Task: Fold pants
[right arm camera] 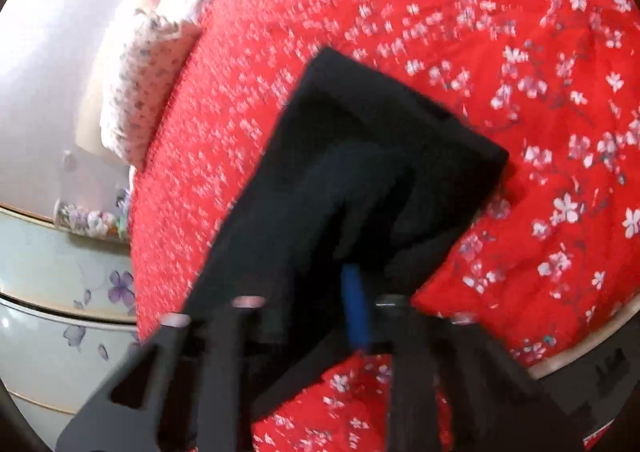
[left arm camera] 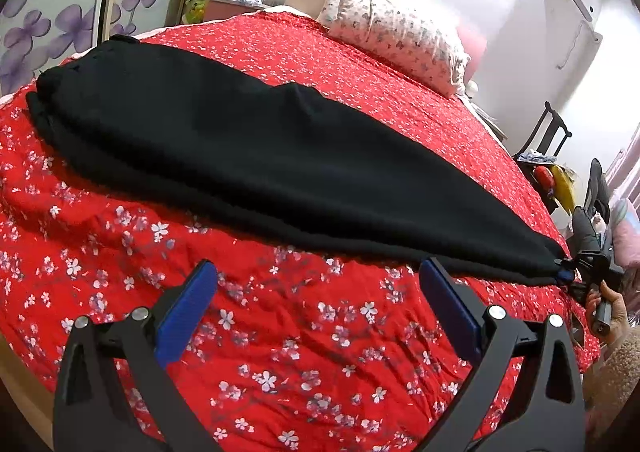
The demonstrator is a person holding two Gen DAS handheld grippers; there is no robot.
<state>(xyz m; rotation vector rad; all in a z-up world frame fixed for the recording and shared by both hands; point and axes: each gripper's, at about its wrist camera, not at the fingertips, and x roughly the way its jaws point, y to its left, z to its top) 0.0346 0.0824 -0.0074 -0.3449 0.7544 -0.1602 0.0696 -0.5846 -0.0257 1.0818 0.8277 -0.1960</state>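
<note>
A home bedroom: a bed (left arm camera: 320, 332) under a red floral cover, a pillow (left arm camera: 396, 35), a flower-patterned wardrobe (left arm camera: 52, 11).

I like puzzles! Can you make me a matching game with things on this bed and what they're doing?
Things:
1. black fabric pants
2. white flowered pillow
3. left gripper
4. right gripper

States:
A. open above the red flowered bedspread
B. stretched flat across the bed
C. pinching the pants' end
D. lying at the bed's far edge

Pairs: 1-B, 2-D, 3-A, 4-C
</note>
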